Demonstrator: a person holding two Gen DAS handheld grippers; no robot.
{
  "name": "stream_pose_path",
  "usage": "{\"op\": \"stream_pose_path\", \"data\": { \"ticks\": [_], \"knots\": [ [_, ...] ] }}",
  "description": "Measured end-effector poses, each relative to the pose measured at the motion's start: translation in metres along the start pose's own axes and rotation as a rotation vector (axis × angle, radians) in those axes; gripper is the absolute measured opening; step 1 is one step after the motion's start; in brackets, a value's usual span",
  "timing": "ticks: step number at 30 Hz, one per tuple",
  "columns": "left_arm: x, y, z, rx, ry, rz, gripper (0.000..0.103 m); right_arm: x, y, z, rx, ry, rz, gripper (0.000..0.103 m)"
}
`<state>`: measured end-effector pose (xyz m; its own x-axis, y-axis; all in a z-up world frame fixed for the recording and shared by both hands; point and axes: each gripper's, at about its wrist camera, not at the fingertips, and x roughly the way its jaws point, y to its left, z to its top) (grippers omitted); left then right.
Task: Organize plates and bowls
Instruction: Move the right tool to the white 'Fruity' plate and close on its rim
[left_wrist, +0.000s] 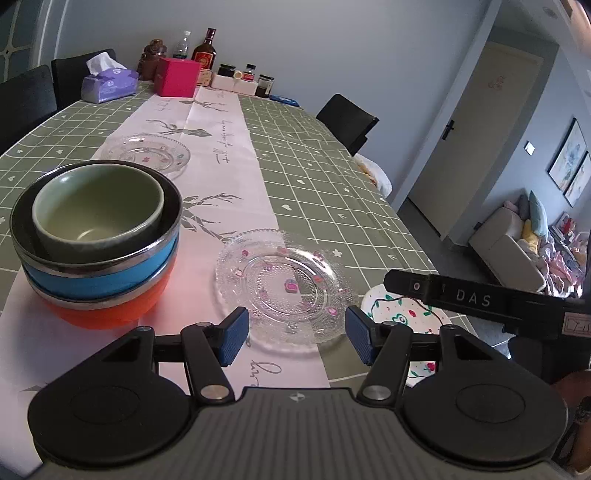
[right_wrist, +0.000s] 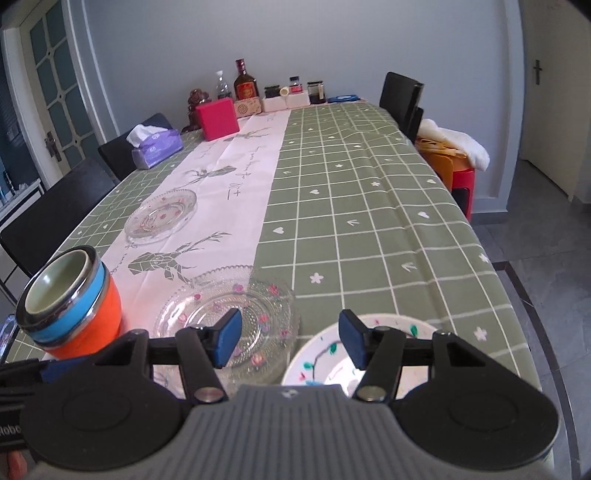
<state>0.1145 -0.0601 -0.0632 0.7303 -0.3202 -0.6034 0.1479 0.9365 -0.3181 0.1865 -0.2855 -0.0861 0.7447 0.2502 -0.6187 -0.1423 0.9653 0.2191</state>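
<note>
With both the left gripper (left_wrist: 295, 334) and right gripper (right_wrist: 290, 341) held open and empty above the desk (right_wrist: 369, 221), the near glass plate (left_wrist: 284, 288) could be chipped against the painted plate (right_wrist: 332, 362) beside it if gripped carelessly.

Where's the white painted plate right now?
The white painted plate sits at the table's near edge on the green cloth, right of the near glass plate, seemingly touching it; it's under the right gripper.

Left of the left hand-held gripper (left_wrist: 295, 334), a pale green cup (left_wrist: 98, 206) nests in stacked blue (left_wrist: 99, 273) and orange (left_wrist: 107, 310) bowls; ahead, a clear plate (left_wrist: 284, 288) with pink flowers on the green-checked desk (left_wrist: 332, 184).
</note>
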Motion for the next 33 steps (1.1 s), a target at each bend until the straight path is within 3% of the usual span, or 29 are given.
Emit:
{"op": "stream_pose_path", "data": {
  "ticks": [7,17,22,26,28,33],
  "knots": [
    [0.001,-0.008,-0.009,0.042,0.027,-0.048,0.07,-0.028,-0.009,-0.035,0.051,-0.043,-0.037,0.058],
    [0.022,-0.023,-0.025,0.033,0.101,-0.225,0.063,-0.05,-0.042,-0.074,0.137,-0.055,-0.125,0.057],
    [0.045,-0.029,-0.026,-0.013,0.124,-0.228,0.056,-0.049,-0.062,-0.074,0.179,-0.058,-0.179,0.051],
    [0.057,-0.032,-0.026,-0.009,0.106,-0.198,0.05,-0.044,-0.076,-0.075,0.215,-0.057,-0.186,0.046],
    [0.062,-0.033,-0.026,-0.006,0.104,-0.2,0.047,-0.042,-0.082,-0.074,0.227,-0.065,-0.188,0.037],
    [0.074,-0.037,-0.029,0.002,0.096,-0.187,0.044,-0.033,-0.095,-0.071,0.262,-0.069,-0.179,0.034]
  ]
}}
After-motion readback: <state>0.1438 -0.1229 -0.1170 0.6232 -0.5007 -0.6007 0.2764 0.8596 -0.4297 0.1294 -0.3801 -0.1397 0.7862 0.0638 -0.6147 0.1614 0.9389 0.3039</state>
